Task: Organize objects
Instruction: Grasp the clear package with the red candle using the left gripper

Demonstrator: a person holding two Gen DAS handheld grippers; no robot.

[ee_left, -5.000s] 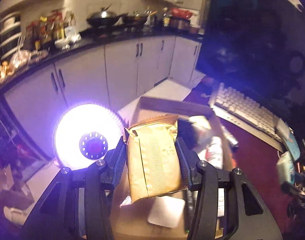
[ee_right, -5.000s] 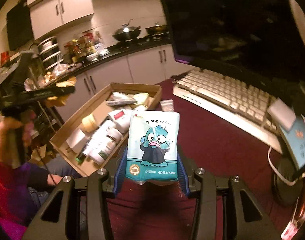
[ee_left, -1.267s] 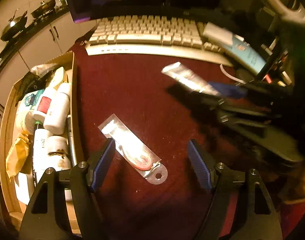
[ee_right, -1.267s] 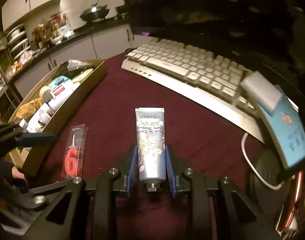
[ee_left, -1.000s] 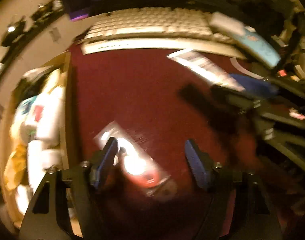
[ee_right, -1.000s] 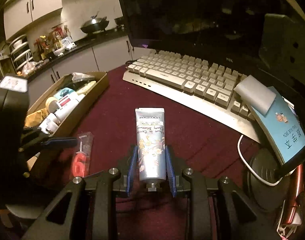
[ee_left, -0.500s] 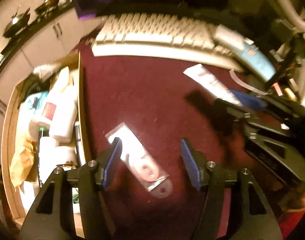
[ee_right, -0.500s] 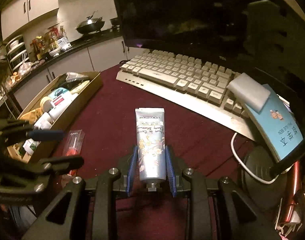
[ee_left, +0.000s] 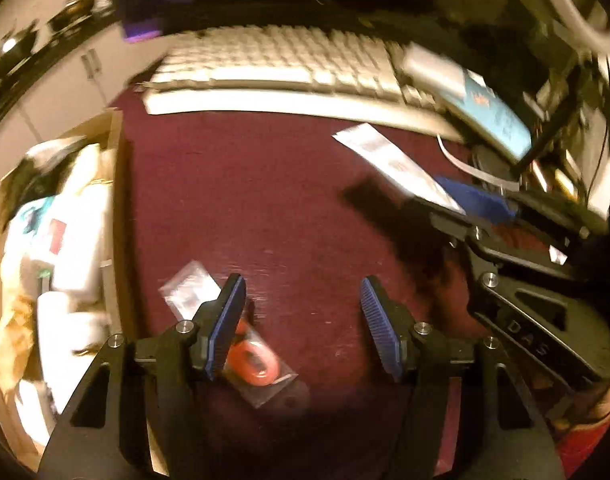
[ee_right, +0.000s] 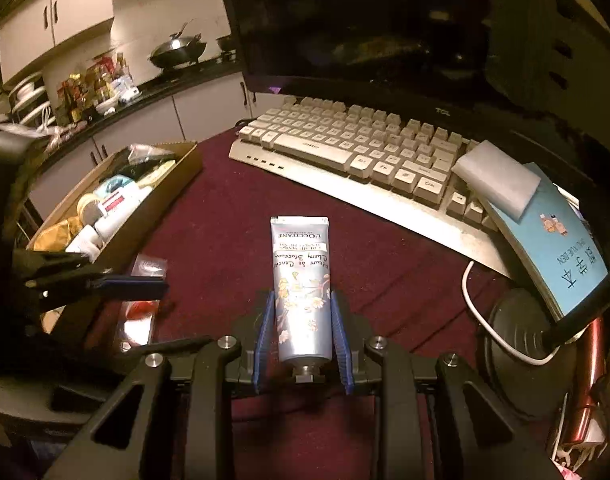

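Note:
My right gripper (ee_right: 301, 312) is shut on a white floral hand cream tube (ee_right: 301, 280), held above the dark red table; the tube also shows in the left wrist view (ee_left: 389, 160). My left gripper (ee_left: 303, 304) is open and empty, low over the table. A clear packet with a red number candle (ee_left: 241, 340) lies under its left finger (ee_left: 227, 320); the packet also shows in the right wrist view (ee_right: 143, 300). A cardboard box (ee_left: 115, 152) full of bottles and packets sits at the left; it also shows in the right wrist view (ee_right: 145, 216).
A white keyboard (ee_right: 357, 152) and a dark monitor (ee_right: 385, 20) stand behind. A blue booklet (ee_right: 553, 232) with a white block on it leans at the right, over a white cable (ee_right: 481, 320). Kitchen cabinets lie beyond the table edge.
My left gripper has shifted right and lower, so the candle packet now lies under its left finger instead of between the fingers. The right gripper still holds the tube, barely moved.

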